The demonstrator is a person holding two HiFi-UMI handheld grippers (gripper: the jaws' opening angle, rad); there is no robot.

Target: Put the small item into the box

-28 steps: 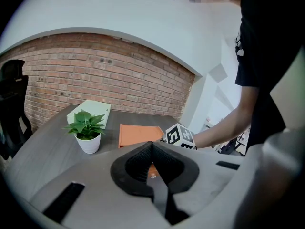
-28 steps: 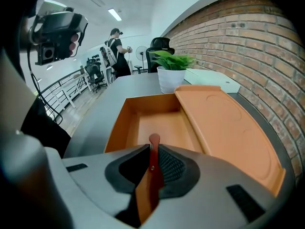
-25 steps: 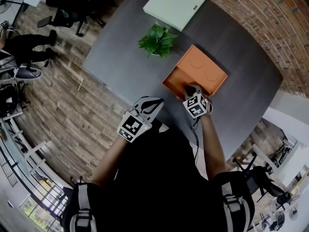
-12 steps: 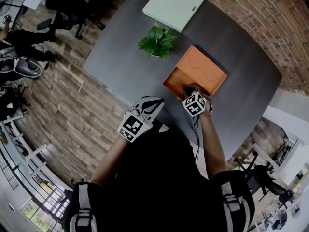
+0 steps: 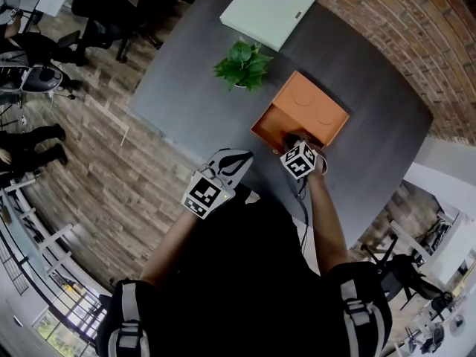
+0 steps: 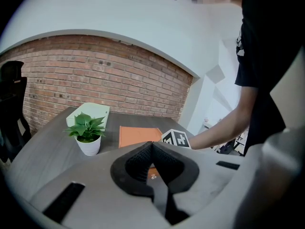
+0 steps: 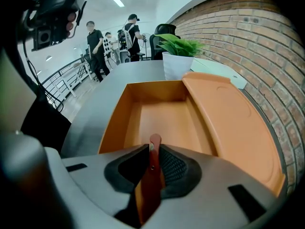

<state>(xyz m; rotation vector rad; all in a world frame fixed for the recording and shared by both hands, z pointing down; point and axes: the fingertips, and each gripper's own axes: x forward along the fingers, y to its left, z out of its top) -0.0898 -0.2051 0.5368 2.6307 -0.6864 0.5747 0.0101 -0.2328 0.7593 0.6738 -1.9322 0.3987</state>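
1. The counter [image 5: 186,73] carries the open orange box [image 7: 167,123]; a knock on its near wall could shift it
2. The left gripper [image 6: 152,146] hangs back, jaws closed on nothing
3. The right gripper [image 7: 153,149] is over the box's near wall, jaws just opening yet lightly pinching the small item [image 7: 150,180], which may cling to a pad or drop outside
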